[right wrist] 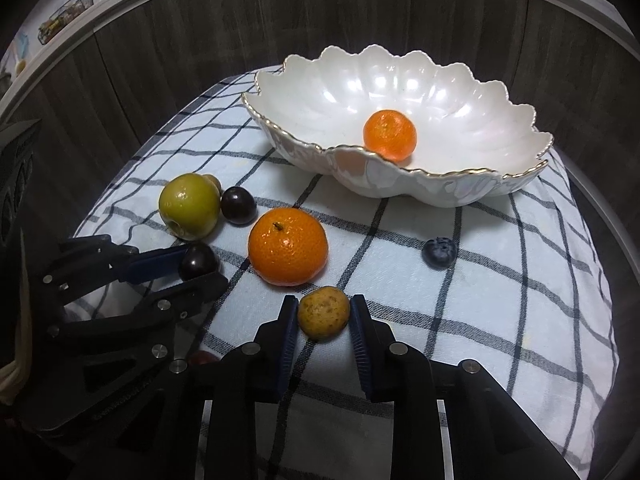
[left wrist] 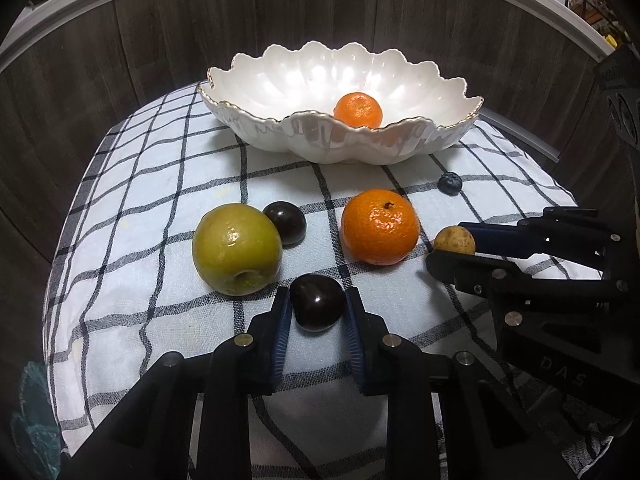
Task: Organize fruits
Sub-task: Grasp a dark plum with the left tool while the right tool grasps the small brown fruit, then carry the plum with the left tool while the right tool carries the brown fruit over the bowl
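A white scalloped bowl [left wrist: 360,140] [right wrist: 440,184] at the back holds one small orange [left wrist: 358,110] [right wrist: 390,134]. On the checked cloth lie a green apple [left wrist: 236,250] [right wrist: 190,206], a dark plum [left wrist: 286,222] [right wrist: 239,206], a big orange [left wrist: 380,226] [right wrist: 288,246] and a blueberry [left wrist: 450,183] [right wrist: 439,253]. My left gripper [left wrist: 318,304] [right wrist: 200,262] is shut on a second dark plum [left wrist: 318,302] [right wrist: 199,261]. My right gripper [right wrist: 324,312] [left wrist: 454,242] is shut on a small speckled yellow fruit [right wrist: 324,312] [left wrist: 454,240]. Both fruits rest at cloth level.
The cloth [left wrist: 160,184] covers a small rounded table that drops off on all sides. A dark wood-panel wall [left wrist: 200,28] stands close behind. Another small yellowish fruit [right wrist: 214,182] peeks out behind the apple. A reddish thing [right wrist: 200,358] shows under the left gripper.
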The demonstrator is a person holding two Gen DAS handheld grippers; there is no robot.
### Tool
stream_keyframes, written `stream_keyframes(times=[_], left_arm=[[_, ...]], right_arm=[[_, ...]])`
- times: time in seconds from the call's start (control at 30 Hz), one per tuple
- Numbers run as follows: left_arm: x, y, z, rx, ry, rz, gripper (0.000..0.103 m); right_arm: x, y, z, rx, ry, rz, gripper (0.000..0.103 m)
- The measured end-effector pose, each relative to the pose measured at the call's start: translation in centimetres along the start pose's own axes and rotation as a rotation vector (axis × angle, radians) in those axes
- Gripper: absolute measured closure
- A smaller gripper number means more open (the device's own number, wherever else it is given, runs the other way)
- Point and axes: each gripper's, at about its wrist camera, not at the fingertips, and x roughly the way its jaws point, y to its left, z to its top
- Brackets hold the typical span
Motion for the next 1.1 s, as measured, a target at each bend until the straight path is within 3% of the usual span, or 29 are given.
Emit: stream_keyframes(times=[0.7, 1.1], left_arm=[[-4.0, -0.4, 0.9, -0.009, -0.082, 0.027, 0.076], [-4.9, -0.2, 3.2, -0.031, -0.114, 0.045, 0.076]], right_arm=[[-4.4, 0.2, 0.7, -0.001, -0.104, -0.044, 0.075], [-5.9, -0.6, 2.1, 0.035, -0.139, -0.05, 0.075]])
